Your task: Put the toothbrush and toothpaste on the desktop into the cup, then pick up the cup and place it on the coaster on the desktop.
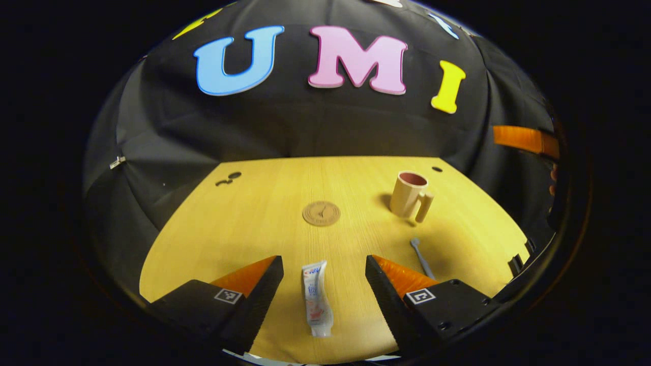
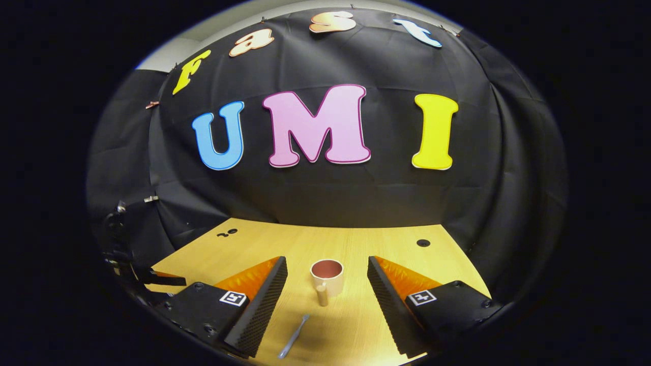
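Both jaws wide open, nothing grabbed yet

Toothpaste (image 1: 317, 298) lies low-center between the left gripper (image 1: 323, 277); slick tube could squirt sideways. Right gripper (image 2: 327, 284) frames the cup (image 2: 327, 277); the thin toothbrush (image 2: 293, 336) may be missed.

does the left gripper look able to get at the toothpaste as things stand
Probably yes: the left gripper is open, and the toothpaste lies flat on the desktop between its fingers, lengthwise along them, with nothing in the way.

We see both grippers, left gripper (image 1: 324, 284) and right gripper (image 2: 327, 290), with ridged wedge fingers (image 2: 259, 310), black screwed bodies and square coded tags (image 1: 227, 296).
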Available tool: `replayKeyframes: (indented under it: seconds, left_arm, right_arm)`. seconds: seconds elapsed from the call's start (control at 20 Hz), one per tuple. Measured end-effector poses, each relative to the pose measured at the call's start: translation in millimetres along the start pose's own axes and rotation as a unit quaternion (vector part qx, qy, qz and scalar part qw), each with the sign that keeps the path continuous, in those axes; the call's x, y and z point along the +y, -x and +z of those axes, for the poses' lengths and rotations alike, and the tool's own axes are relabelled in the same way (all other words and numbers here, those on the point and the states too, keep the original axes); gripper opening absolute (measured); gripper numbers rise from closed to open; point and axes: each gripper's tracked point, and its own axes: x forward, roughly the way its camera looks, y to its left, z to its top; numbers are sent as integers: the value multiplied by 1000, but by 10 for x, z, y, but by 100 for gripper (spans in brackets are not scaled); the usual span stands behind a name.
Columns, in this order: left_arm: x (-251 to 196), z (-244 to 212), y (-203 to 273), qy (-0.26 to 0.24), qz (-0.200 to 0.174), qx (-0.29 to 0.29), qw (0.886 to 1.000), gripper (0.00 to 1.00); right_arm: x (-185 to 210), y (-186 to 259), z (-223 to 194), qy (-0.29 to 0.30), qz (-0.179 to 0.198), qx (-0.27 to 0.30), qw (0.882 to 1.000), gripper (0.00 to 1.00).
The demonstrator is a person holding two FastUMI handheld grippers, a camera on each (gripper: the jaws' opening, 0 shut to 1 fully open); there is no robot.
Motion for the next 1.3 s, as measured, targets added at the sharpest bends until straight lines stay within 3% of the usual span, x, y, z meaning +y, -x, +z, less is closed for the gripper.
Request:
replayKeyframes:
  seconds: [0.45, 0.6, 0.8, 0.85, 0.9, 0.95, 1.1, 1.3]
  left_arm:
    - [116, -725, -605, 44, 24, 125, 991, 97]
    - [206, -783, -674, 46, 33, 133, 990, 95]
    - [192, -812, -670, 26, 26, 148, 988, 80]
    - [172, -801, -678, 24, 24, 148, 988, 66]
    - [153, -804, -662, 22, 28, 153, 988, 70]
    - [147, -809, -690, 20, 30, 155, 987, 53]
    - [116, -808, -674, 15, 43, 158, 986, 47]
    - [101, -765, -662, 10, 54, 151, 987, 30]
  right_arm:
    - [-195, -128, -346, -1, 12, 48, 999, 96]
    - [-210, -127, -429, -1, 14, 60, 998, 97]
    - [-162, -124, -560, -6, 18, 77, 997, 96]
    - [-147, -116, -589, -8, 18, 81, 997, 96]
    - [-138, -131, -616, -10, 18, 85, 996, 97]
    - [-130, -145, -668, -12, 19, 92, 996, 97]
    - [-73, -139, -811, -19, 19, 116, 993, 92]
    - [-59, -136, -977, -23, 18, 135, 990, 99]
